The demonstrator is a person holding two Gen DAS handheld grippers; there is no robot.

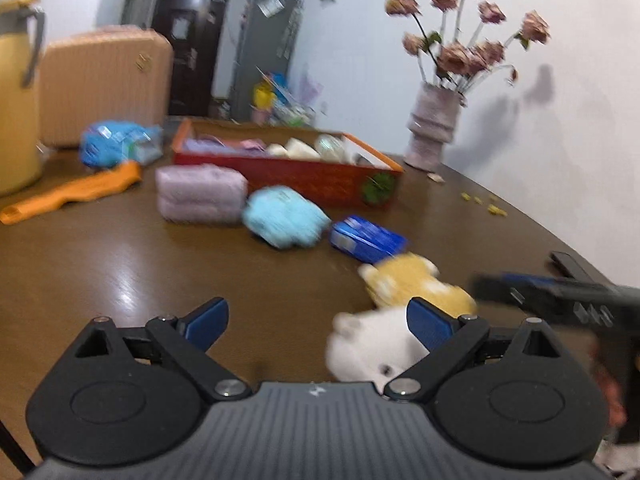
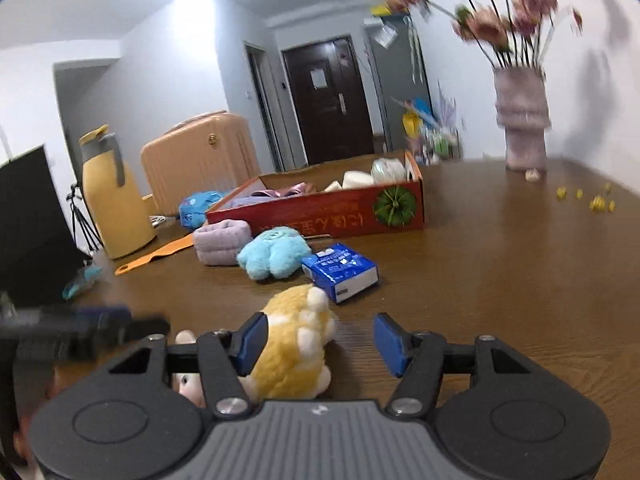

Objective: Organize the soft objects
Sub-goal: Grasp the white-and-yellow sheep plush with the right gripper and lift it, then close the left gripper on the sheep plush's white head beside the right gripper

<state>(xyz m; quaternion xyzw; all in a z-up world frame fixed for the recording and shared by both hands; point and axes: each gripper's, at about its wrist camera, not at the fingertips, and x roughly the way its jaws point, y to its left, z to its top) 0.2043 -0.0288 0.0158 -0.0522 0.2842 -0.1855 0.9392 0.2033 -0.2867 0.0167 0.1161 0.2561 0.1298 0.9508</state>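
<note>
My left gripper (image 1: pixel 319 324) is open above the brown table (image 1: pixel 120 264). A white plush (image 1: pixel 368 350) lies just inside its right finger, and the left finger stands far from it. My right gripper (image 2: pixel 322 344) is open around a yellow plush (image 2: pixel 296 344). The left pad touches the plush and the right pad stands clear of it. Further back lie a light blue plush (image 2: pixel 274 254), a folded lilac towel (image 2: pixel 222 242) and a blue tissue pack (image 2: pixel 340 270). Behind them stands a red box (image 2: pixel 320 214) with soft items inside.
A vase of pink flowers (image 2: pixel 522 128) stands at the back right, with yellow crumbs (image 2: pixel 596 202) near it. At the left are a yellow jug (image 2: pixel 112 204), an orange tool (image 2: pixel 160 254) and a blue bag (image 1: pixel 116 142). A peach suitcase (image 1: pixel 104 84) stands behind the table.
</note>
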